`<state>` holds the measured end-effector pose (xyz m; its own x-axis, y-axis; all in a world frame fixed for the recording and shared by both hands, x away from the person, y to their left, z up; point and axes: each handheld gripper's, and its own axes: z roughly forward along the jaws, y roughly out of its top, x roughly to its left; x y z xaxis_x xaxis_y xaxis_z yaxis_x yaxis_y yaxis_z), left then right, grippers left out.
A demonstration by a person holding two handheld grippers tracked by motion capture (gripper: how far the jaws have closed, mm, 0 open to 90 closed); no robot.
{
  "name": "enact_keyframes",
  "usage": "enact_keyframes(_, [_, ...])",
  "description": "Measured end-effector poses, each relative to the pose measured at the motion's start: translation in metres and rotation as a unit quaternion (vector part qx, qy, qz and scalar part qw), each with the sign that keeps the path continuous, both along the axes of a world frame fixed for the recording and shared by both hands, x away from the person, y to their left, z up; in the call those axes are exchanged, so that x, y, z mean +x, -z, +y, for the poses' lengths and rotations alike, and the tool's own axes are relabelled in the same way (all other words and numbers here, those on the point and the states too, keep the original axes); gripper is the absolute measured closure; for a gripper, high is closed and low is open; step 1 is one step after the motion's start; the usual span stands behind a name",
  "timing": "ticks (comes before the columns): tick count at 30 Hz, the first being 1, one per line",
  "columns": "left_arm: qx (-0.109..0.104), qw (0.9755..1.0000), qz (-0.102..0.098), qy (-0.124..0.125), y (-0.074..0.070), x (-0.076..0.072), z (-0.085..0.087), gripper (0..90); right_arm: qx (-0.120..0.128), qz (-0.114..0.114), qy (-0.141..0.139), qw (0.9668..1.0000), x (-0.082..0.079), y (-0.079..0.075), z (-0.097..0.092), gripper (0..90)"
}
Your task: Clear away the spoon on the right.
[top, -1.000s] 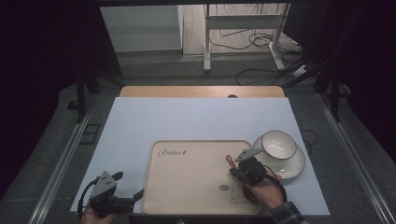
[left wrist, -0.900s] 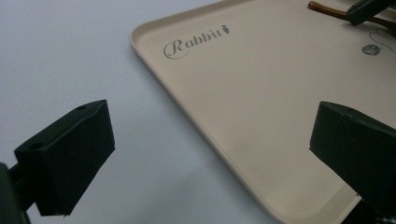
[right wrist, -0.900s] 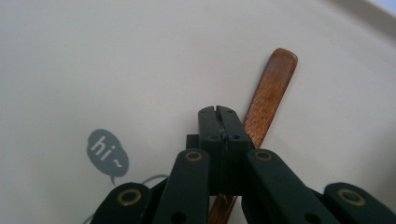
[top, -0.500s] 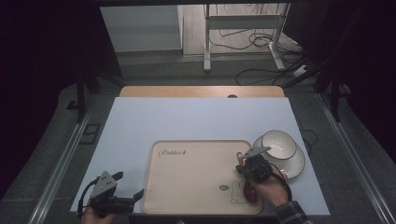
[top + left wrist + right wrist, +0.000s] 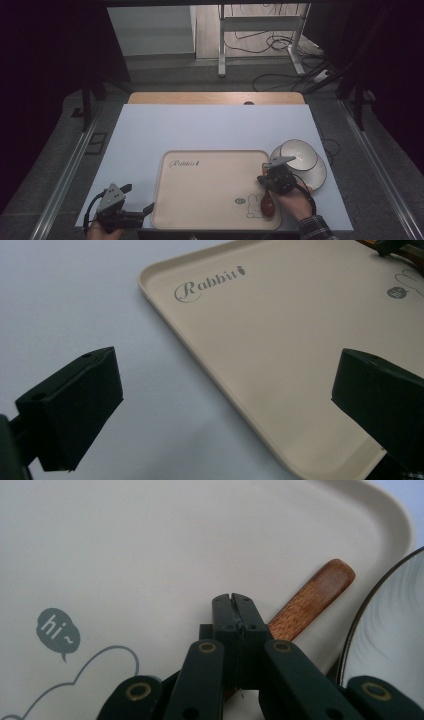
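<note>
A beige tray (image 5: pixel 200 185) printed "Rabbit" lies on the white table. A brown wooden spoon (image 5: pixel 264 204) rests at its right end. Its handle (image 5: pixel 312 597) runs out from beneath my right gripper (image 5: pixel 234 600). The jaws are pressed together with nothing in the seam at their tips. In the high view, my right gripper (image 5: pixel 263 179) hovers over the tray's right edge, beside a white bowl (image 5: pixel 299 154). My left gripper (image 5: pixel 139 197) is open over the bare table at the tray's near left corner (image 5: pixel 280 340), its jaws (image 5: pixel 225 390) wide apart and empty.
The bowl stands on a white plate (image 5: pixel 316 176) just right of the tray; its dark-edged rim (image 5: pixel 390 630) curves close to the spoon handle. A wooden strip (image 5: pixel 215 98) borders the table's far edge. Dark rails run along both sides.
My right gripper has drifted slightly to the right, toward the bowl, and the spoon's bowl end now shows in front of the hand. The left gripper has stayed put.
</note>
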<state>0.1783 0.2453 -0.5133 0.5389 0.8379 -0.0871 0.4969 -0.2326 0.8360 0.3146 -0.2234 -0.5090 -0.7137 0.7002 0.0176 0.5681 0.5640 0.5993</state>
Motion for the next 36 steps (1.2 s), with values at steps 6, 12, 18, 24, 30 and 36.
enact_keyframes(6, [0.001, 1.0, 0.001, 0.001, 0.0, 0.0, 0.0, 0.0, 0.002, -0.004, 0.001, 1.0, -0.001, -0.001, 0.001, 89.2])
enact_keyframes(12, [0.0, 1.0, 0.002, 0.001, 0.0, 0.0, 0.0, 0.0, 0.007, -0.01, 0.003, 0.9999, -0.002, -0.004, 0.001, 87.0])
enact_keyframes(18, [-0.001, 1.0, 0.002, 0.0, 0.0, 0.0, 0.0, 0.0, 0.009, -0.012, 0.003, 0.9999, -0.005, -0.006, 0.002, 84.4])
enact_keyframes(24, [-0.001, 1.0, 0.002, 0.0, 0.0, 0.0, 0.0, 0.0, 0.011, -0.019, 0.001, 0.9998, -0.007, -0.009, 0.002, 79.7])
enact_keyframes(30, [-0.002, 1.0, 0.001, 0.0, 0.0, 0.0, 0.001, 0.0, 0.012, -0.024, 0.001, 0.9996, -0.01, -0.012, 0.001, 74.8])
enact_keyframes(36, [-0.003, 1.0, 0.001, 0.0, 0.0, 0.0, 0.001, 0.0, 0.012, -0.025, 0.0, 0.9996, -0.012, -0.015, 0.001, 70.8])
